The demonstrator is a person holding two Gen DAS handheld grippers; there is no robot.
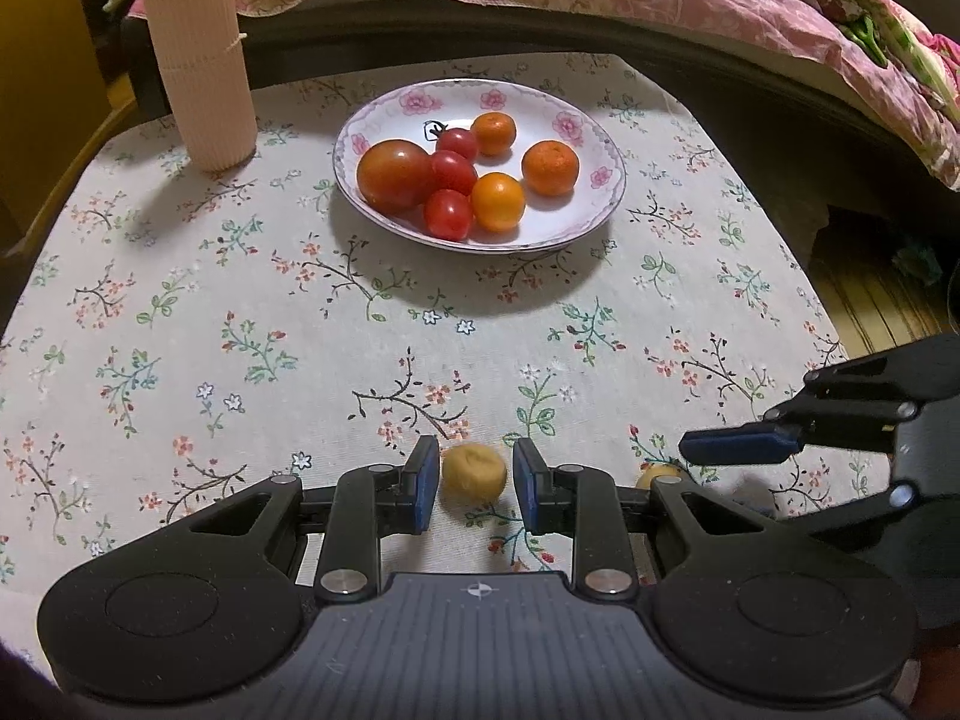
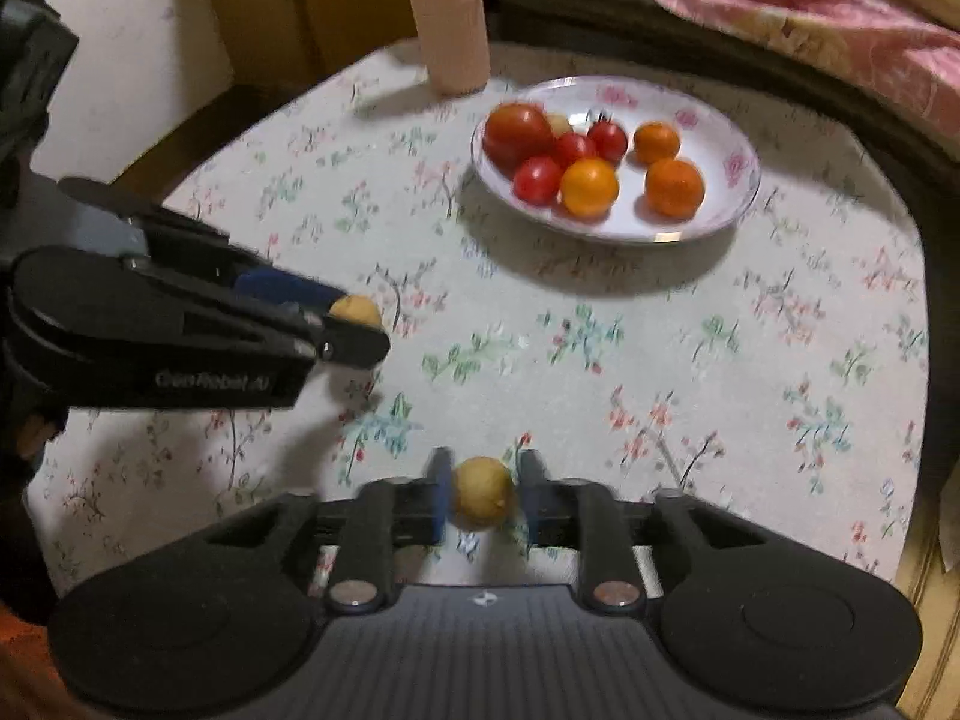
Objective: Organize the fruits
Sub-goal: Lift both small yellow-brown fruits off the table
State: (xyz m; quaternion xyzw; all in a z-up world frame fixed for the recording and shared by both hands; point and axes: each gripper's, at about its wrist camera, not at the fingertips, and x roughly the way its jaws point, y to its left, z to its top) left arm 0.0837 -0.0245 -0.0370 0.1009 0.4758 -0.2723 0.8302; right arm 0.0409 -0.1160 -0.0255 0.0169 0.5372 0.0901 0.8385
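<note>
Left gripper (image 1: 474,483): jaws nearly closed around a small tan fruit (image 1: 473,473); narrow gaps show at both pads, so a firm pinch cannot be confirmed. Right gripper (image 2: 483,495): jaws straddle a second yellowish fruit (image 2: 483,492), left pad close against it, a sliver of gap at the right pad; view blurred. Both fruits sit low over the floral tablecloth (image 1: 240,300). Plate (image 1: 591,213) stands farther back, holding tomatoes (image 1: 393,174) and oranges (image 1: 550,168). A ribbed cylinder (image 1: 201,54) stands left of the plate.
</note>
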